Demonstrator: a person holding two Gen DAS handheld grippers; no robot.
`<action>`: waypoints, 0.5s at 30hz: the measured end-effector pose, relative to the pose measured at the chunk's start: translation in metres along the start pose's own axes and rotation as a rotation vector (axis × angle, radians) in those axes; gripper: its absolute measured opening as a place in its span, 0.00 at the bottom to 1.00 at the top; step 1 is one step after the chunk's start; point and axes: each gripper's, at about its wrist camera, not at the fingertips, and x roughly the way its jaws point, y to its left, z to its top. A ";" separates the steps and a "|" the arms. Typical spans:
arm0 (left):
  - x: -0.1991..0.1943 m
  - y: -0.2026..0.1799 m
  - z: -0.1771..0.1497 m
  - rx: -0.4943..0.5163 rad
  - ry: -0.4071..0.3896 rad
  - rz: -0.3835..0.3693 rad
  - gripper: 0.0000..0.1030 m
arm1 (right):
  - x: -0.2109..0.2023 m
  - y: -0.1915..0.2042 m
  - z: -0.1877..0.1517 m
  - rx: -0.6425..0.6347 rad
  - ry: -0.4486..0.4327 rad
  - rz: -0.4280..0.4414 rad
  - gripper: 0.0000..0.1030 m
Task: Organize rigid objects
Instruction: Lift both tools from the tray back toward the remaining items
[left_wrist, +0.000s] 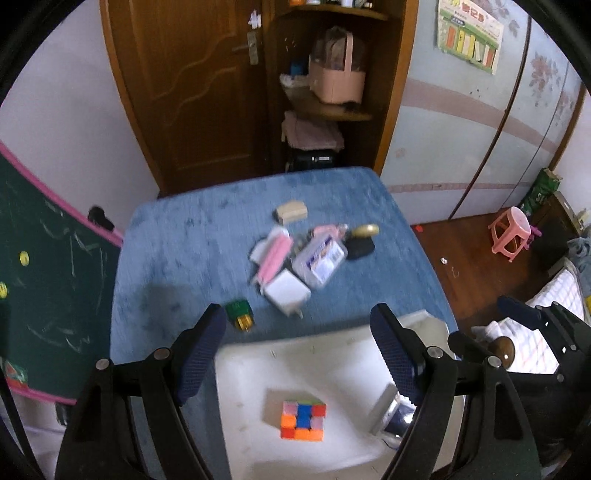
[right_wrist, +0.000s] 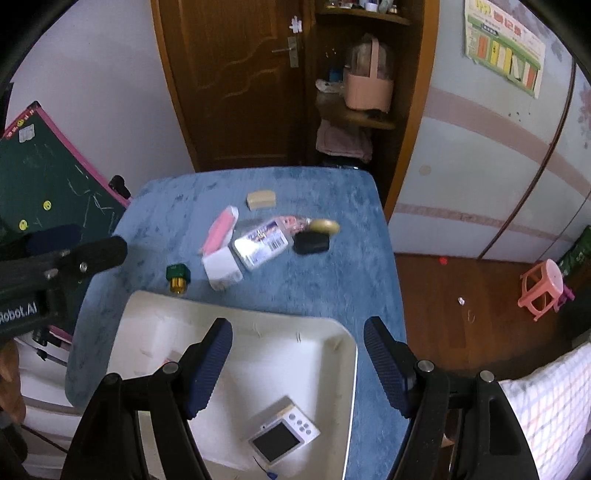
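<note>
Both sets of fingers spread and empty: the left gripper (left_wrist: 299, 354) hangs over the puzzle cube (left_wrist: 303, 421), the right gripper (right_wrist: 297, 363) over the small camera (right_wrist: 283, 430), both already lying in the white tray (right_wrist: 258, 332). Farther out on the blue tabletop (right_wrist: 332, 295) wait a green plug (right_wrist: 178, 277), white charger (right_wrist: 221, 267), clear case (right_wrist: 260, 242), pink item (right_wrist: 221, 230), black pouch (right_wrist: 311, 242) and tan block (right_wrist: 261, 199). Looks barely started, most still to sort.
</note>
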 end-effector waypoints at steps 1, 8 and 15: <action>-0.002 0.001 0.006 0.010 -0.013 0.002 0.80 | 0.000 -0.001 0.003 0.006 -0.004 0.010 0.72; -0.001 0.015 0.031 0.037 -0.055 -0.002 0.81 | 0.008 -0.010 0.019 0.017 0.005 0.011 0.72; 0.033 0.025 0.040 0.106 0.008 -0.001 0.81 | 0.034 -0.026 0.034 0.095 0.065 0.030 0.72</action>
